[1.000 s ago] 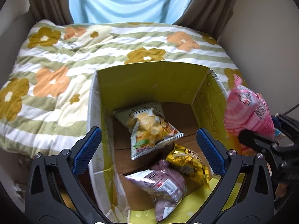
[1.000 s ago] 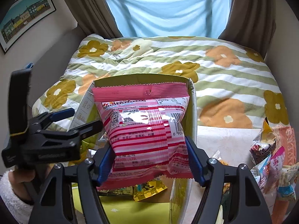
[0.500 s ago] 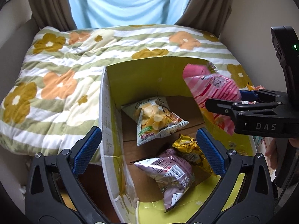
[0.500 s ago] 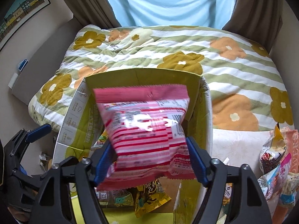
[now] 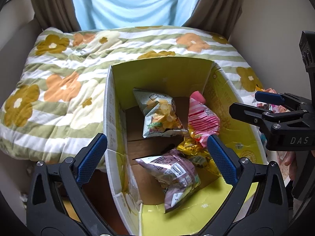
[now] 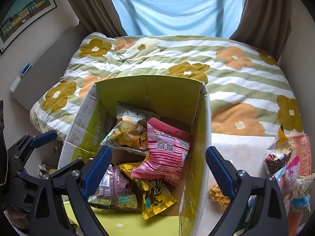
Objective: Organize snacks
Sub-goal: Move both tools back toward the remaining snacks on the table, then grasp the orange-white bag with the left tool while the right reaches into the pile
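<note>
An open yellow-green cardboard box [image 5: 161, 72] [image 6: 149, 90] holds several snack bags. A pink striped bag [image 5: 202, 118] [image 6: 165, 153] lies inside at the right, on a yellow bag [image 5: 195, 153] [image 6: 155, 194]. A chips bag [image 5: 161, 116] [image 6: 128, 133] and a purple bag [image 5: 175, 175] [image 6: 112, 188] lie beside them. My left gripper [image 5: 156, 159] is open and empty above the box's near left wall. My right gripper [image 6: 158, 173] is open and empty above the box; it also shows at the right of the left wrist view [image 5: 261, 106].
The box stands against a bed with a flowered, striped quilt [image 5: 65, 78] [image 6: 236, 74]. More loose snack bags [image 6: 285, 161] lie on a white surface [image 6: 240, 153] right of the box. A window curtain [image 6: 177, 9] is behind.
My right gripper opened and let go of the pink striped bag, which dropped into the box onto the yellow bag. The left gripper shifted slightly left.
</note>
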A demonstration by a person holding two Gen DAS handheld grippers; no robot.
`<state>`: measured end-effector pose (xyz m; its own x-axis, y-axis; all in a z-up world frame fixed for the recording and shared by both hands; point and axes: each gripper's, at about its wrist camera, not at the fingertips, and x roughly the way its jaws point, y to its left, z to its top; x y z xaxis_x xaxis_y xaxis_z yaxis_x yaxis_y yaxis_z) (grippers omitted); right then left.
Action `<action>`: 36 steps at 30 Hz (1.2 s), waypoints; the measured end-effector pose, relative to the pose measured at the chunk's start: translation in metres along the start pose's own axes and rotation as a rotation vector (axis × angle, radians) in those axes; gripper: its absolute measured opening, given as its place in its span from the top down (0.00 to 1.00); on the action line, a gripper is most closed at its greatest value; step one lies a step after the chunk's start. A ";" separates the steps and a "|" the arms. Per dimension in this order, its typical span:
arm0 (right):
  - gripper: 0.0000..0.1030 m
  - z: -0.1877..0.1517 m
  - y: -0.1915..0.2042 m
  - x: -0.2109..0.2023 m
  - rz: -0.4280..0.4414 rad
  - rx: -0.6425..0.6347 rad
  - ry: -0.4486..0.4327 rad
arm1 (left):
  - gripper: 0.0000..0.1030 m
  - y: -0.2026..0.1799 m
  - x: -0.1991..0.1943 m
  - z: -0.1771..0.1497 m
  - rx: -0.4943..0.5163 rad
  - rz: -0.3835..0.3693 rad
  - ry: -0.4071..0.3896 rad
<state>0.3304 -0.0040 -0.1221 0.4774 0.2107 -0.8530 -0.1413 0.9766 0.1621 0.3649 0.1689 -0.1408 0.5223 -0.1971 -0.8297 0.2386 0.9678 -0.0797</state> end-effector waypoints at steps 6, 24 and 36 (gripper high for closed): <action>0.08 -0.011 -0.019 -0.060 -0.023 -0.011 -0.059 | 0.02 -0.026 -0.036 0.001 0.027 -0.009 -0.037; 0.08 -0.113 -0.164 -0.172 -0.111 0.075 -0.100 | 0.02 -0.169 -0.081 -0.065 -0.020 -0.118 -0.020; 0.08 -0.152 -0.230 -0.153 0.020 0.088 -0.041 | 0.02 -0.257 -0.032 -0.121 -0.141 -0.084 0.135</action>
<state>0.1583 -0.2670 -0.1042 0.5108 0.2296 -0.8285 -0.0750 0.9719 0.2231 0.1880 -0.0550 -0.1605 0.3883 -0.2647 -0.8827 0.1545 0.9630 -0.2208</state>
